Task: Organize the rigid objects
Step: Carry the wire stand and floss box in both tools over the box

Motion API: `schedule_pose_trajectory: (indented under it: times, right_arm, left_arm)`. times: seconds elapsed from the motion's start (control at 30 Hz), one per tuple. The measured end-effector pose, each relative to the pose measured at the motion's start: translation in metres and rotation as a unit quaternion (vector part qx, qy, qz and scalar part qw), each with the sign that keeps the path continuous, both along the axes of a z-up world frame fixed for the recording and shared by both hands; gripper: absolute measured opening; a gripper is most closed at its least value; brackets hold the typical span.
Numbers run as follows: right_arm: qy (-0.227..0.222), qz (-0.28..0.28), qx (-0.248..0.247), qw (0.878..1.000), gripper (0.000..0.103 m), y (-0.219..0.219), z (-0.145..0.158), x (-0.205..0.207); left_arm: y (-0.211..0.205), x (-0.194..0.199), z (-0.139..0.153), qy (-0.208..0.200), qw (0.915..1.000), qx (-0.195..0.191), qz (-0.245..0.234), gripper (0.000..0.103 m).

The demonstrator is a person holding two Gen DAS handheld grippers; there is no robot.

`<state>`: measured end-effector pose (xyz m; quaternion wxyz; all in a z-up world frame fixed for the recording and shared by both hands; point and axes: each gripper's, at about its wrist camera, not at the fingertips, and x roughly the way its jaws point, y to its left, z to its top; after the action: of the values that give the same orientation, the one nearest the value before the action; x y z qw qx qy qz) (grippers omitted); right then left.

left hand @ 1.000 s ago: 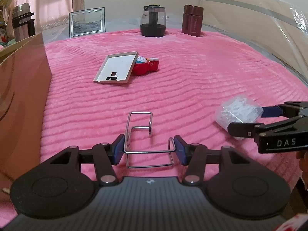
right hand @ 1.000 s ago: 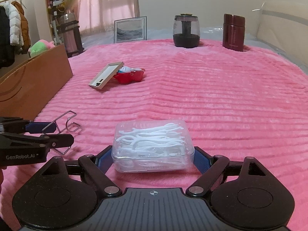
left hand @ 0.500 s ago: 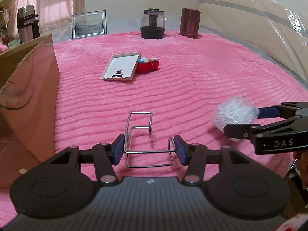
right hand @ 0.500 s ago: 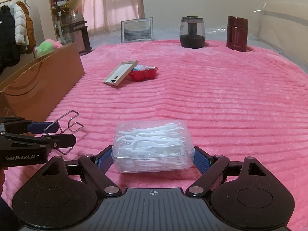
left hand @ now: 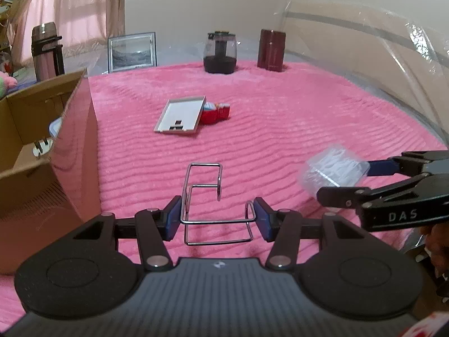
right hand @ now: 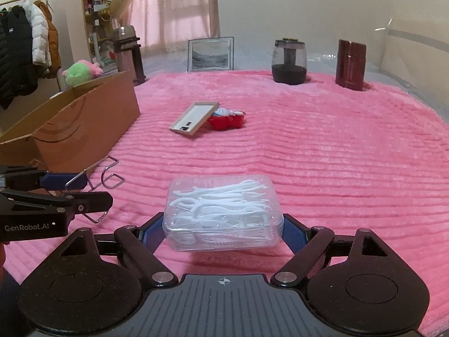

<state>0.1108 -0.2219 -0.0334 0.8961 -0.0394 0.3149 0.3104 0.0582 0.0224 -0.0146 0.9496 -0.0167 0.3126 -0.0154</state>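
Note:
My left gripper (left hand: 217, 219) is shut on a bent metal wire rack (left hand: 204, 193) and holds it above the pink blanket; the rack also shows in the right wrist view (right hand: 96, 178). My right gripper (right hand: 223, 230) is shut on a clear plastic box of white floss picks (right hand: 221, 210), also lifted; the box shows at the right of the left wrist view (left hand: 332, 172). An open cardboard box (left hand: 42, 151) stands at the left, close to the left gripper (right hand: 60, 193).
A picture frame lying face down (left hand: 179, 116) leans on a red toy (left hand: 214, 113) mid-blanket. At the back stand a framed picture (left hand: 132, 52), a dark jar (left hand: 220, 53) and a maroon canister (left hand: 272, 49). Clear plastic sheeting (left hand: 393, 61) edges the right side.
Both grippers have risen and drawn back with their objects. The cardboard box at the left shows more of its open inside now.

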Motion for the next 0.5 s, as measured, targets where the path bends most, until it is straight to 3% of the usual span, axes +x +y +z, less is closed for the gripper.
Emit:
schedule_pose_trajectory:
  times: [0.5]
  right_arm:
    - [-0.011,0.012,0.006,1.000,0.082,0.018,0.041,-0.024]
  left_arm:
    - [0.022,-0.030,0.044,-0.038,0.9992,-0.016,0.000,0.049]
